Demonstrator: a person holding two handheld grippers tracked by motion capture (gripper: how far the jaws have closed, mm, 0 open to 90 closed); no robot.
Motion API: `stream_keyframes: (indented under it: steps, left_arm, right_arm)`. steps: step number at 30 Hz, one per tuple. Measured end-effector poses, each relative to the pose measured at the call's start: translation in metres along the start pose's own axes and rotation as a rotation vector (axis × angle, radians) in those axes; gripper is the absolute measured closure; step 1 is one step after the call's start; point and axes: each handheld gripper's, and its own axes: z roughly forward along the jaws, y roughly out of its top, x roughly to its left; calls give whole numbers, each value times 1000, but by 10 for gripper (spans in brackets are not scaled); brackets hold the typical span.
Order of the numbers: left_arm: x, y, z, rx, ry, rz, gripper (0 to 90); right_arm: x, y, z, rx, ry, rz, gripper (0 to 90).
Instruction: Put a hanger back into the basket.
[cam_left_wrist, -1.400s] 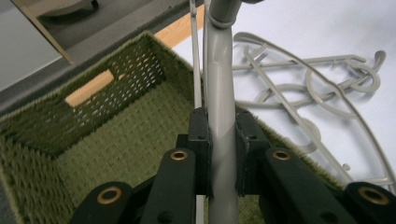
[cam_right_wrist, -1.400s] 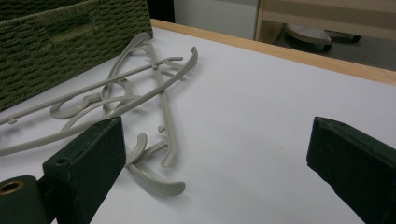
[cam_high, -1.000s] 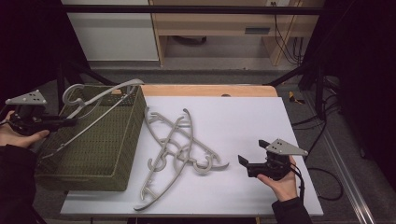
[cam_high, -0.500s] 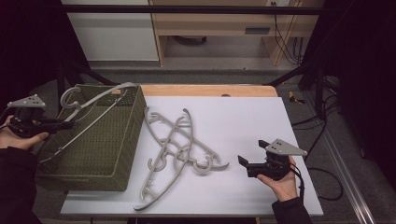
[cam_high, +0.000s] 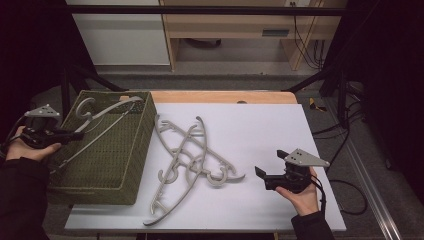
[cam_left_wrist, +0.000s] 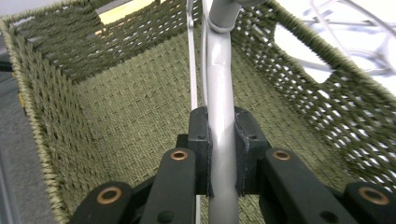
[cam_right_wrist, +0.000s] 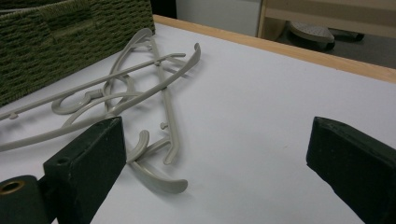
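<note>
Left gripper (cam_left_wrist: 222, 154) clamped on grey hanger (cam_high: 100, 122) inside green woven basket (cam_high: 127, 170), hanger leaning w/ hook near basket's far rim, right gripper (cam_right_wrist: 215, 154) jaws wide, nothing btwn, right of basket, beside hanger pile (cam_high: 192, 157).

grey hanger (cam_high: 100, 122) over green basket (cam_high: 131, 165)
</note>
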Motion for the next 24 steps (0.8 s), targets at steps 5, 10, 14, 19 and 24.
stream_keyframes:
  steps: [5,10,14,19,24]
  left_arm:
    - [-4,-6,16,-6,19,-1,794]
    - [-3,-14,19,-22,14,-20,794]
    - [-6,-20,23,5,22,-10,794]
    - [-10,-26,34,68,42,4,793]
    - [-13,-28,44,97,59,15,791]
  right_arm:
    - [0,0,1,2,-1,-3,50]
    - [1,0,2,7,7,-4,53]
    - [3,-1,4,15,10,-14,54]
    - [3,-1,5,19,13,-10,56]
    - [3,-1,5,19,10,-10,57]
